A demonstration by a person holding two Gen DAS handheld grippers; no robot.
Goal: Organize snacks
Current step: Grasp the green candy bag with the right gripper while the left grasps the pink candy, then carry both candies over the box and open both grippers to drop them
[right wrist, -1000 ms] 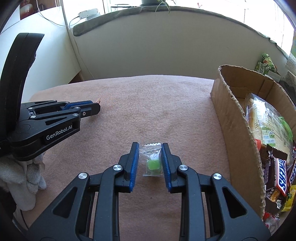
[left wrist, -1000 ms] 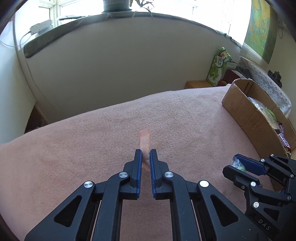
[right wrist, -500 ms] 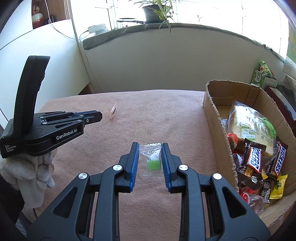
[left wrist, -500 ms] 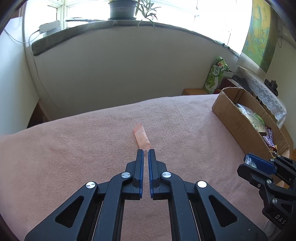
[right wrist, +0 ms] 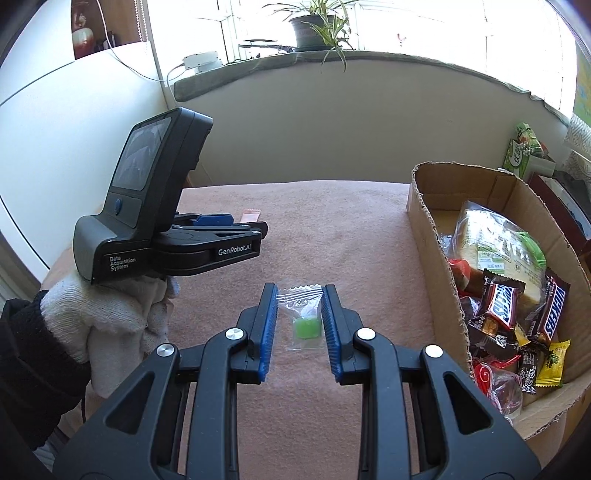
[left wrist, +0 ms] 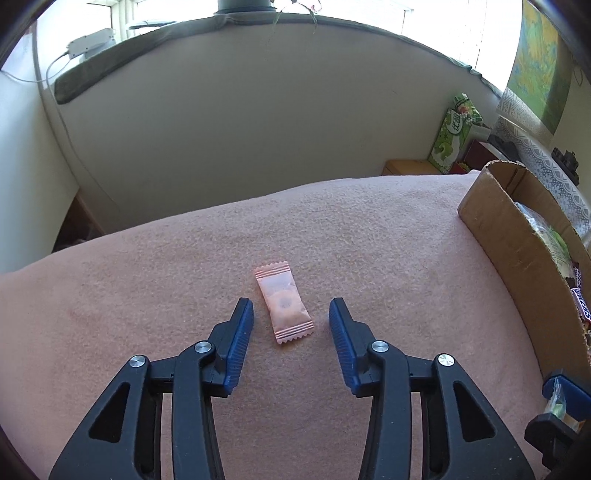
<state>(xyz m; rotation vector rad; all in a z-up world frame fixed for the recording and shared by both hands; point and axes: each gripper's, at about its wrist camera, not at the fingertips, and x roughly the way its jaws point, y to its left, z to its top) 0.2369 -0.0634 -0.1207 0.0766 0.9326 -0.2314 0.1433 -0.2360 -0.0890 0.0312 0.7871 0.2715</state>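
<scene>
Pink candy sachet (left wrist: 284, 303): flat on the blanket, long axis away from us, between our opening left claw (left wrist: 291, 314), untouched. Our right claw (right wrist: 300, 321) grips a clear packet (right wrist: 303, 320); its green content is unreadable.

Pink candy packet (left wrist: 284, 304) between opening fingers (left wrist: 240, 341)

A work surface covered by a pink fleece blanket (left wrist: 184, 295) was observed, set before a plain beige wall (left wrist: 258, 129) that was topped by a dark green padded sill (right wrist: 369, 59). On the sill a potted plant (right wrist: 314, 26) and a white box with a cable (right wrist: 203, 61) were noted, with strong daylight admitted through the windows (right wrist: 443, 29) behind. At the far right a green carton (left wrist: 456, 134) and a patterned cloth (left wrist: 535, 162) were recorded beneath a wall picture (left wrist: 535, 55).
</scene>
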